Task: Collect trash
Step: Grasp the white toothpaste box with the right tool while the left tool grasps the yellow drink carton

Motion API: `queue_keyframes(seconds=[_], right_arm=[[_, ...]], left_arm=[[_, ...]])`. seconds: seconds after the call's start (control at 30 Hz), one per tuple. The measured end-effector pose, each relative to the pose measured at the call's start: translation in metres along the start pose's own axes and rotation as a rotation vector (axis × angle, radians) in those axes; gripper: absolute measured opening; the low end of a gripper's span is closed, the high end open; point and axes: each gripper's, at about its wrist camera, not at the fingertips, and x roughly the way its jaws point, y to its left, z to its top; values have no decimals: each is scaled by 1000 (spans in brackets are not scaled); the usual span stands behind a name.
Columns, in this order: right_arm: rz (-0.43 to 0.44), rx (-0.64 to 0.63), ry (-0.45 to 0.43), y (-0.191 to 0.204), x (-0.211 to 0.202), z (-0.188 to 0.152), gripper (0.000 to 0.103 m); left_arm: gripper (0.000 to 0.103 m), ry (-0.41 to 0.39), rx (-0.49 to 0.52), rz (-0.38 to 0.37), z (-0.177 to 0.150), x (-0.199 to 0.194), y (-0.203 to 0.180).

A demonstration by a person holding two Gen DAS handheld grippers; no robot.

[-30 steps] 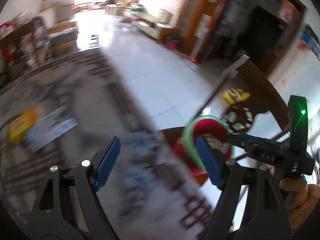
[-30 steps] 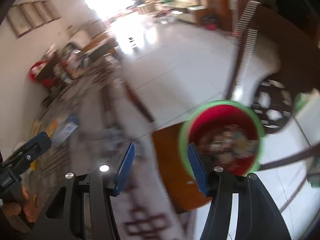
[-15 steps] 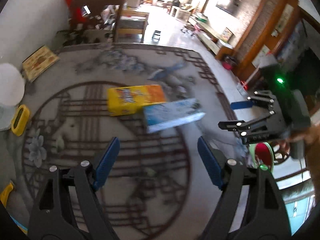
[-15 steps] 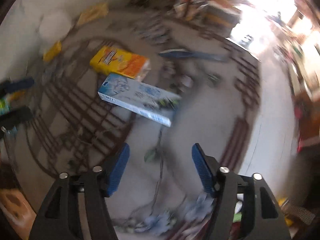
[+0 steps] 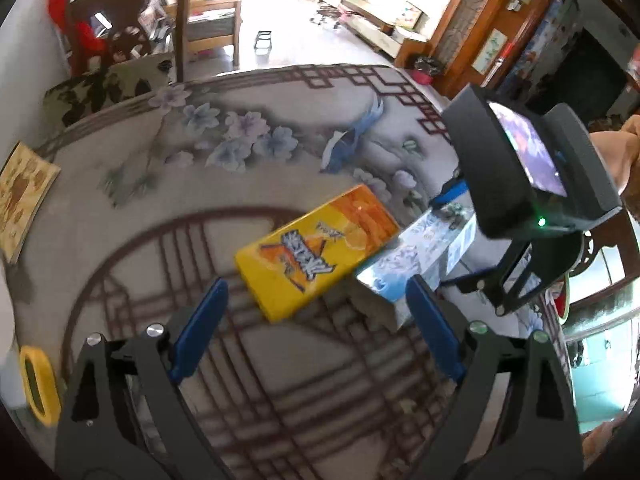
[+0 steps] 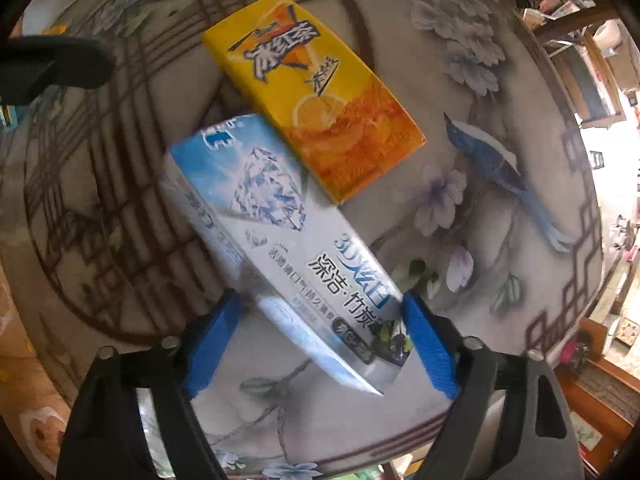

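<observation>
Left gripper (image 5: 316, 328) fingers opening, empty; yellow carton (image 5: 316, 252) at 12 on the bench (image 5: 160, 208). Right gripper (image 6: 320, 344) fingers opening, astride the blue box (image 6: 280, 240) end, no contact. Both look light, crushable cardboard; grip across narrow sides.

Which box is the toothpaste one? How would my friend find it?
Look at the round table with the flower-and-bird cloth. Two boxes lie near its middle, touching. The toothpaste box is the long blue-and-white one with a diamond picture; the yellow-orange drink carton beside it isn't.
</observation>
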Motion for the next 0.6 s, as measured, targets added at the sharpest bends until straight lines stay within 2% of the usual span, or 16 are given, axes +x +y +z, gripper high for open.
queue_keyframes(seconds=[0.07, 0.13, 0.23, 0.27, 0.4, 0.43, 0.5, 0.6], right_arm=[[10, -17, 22, 2, 9, -2, 62], [18, -25, 48, 6, 21, -6, 42], [57, 17, -3, 5, 22, -18, 39], [99, 61, -64, 3, 15, -30, 39], [189, 359, -266, -14, -4, -94, 38], [189, 431, -296, -17, -5, -109, 38], [194, 654, -374, -22, -6, -152, 38], [175, 834, -458, -4, -11, -191, 38]], left_arm=[[91, 4, 70, -6, 4, 5, -5], [92, 19, 148, -9, 7, 12, -10], [92, 56, 237, 28, 13, 25, -13], [92, 70, 242, 38, 15, 28, -11], [92, 56, 239, 19, 22, 34, -10], [92, 58, 243, 10, 24, 38, -12], [92, 61, 258, 14, 28, 49, -16], [92, 80, 250, 36, 34, 71, -20]])
